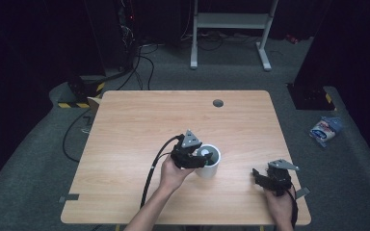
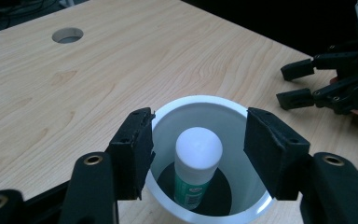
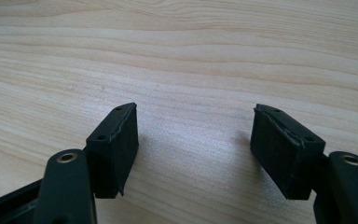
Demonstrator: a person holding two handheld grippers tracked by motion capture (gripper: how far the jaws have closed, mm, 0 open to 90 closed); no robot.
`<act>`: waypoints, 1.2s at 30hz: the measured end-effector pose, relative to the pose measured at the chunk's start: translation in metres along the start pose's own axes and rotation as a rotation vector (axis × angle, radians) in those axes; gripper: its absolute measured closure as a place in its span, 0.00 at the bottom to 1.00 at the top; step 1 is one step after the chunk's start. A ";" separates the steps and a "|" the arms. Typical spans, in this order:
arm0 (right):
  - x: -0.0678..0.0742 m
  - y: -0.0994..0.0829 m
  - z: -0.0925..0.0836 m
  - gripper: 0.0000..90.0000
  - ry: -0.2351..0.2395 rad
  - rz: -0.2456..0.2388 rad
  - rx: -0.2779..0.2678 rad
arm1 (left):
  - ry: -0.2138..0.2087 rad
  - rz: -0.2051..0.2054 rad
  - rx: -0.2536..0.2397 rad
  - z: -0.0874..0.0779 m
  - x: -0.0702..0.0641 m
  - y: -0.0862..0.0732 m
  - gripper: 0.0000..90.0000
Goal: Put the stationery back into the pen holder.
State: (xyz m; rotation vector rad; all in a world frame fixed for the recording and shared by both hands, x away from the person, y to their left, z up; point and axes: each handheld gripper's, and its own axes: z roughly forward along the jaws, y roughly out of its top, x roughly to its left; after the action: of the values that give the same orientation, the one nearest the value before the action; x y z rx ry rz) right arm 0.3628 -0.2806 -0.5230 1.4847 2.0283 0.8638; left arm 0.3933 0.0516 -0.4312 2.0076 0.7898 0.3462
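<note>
A white cup (image 1: 211,168) stands upright on the wooden table (image 1: 139,125), a little right of the middle. In it stands a small bottle (image 2: 197,161) with a white cap and a green label. My left gripper (image 1: 200,160) hangs over the cup's mouth, and in the left gripper view (image 2: 200,127) its pads straddle the rim (image 2: 200,99) without touching the bottle, so it is open. My right gripper (image 1: 257,174) rests low near the table's front right, open, with bare wood between its pads (image 3: 114,140). The left gripper view shows that right gripper (image 2: 303,84) beyond the cup.
A round cable hole (image 1: 218,103) is in the table's far side. On the floor are a white metal stand (image 1: 231,21) behind the table, a blue-and-white packet (image 1: 325,130) to the right and cables (image 1: 74,127) to the left.
</note>
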 end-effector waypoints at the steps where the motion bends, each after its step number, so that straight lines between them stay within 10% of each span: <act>1: 0.000 0.000 0.000 0.36 0.000 0.000 0.000 | 0.000 -0.005 -0.006 -0.001 0.000 0.000 0.46; 36: 0.000 0.000 0.000 0.35 0.002 -0.002 0.000 | 0.065 -0.105 -0.096 -0.050 0.033 -0.007 0.47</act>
State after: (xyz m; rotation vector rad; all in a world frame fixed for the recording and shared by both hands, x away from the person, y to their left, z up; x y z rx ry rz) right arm 0.3629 -0.2806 -0.5230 1.4818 2.0308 0.8645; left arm 0.3892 0.1083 -0.4126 1.8654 0.8992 0.3823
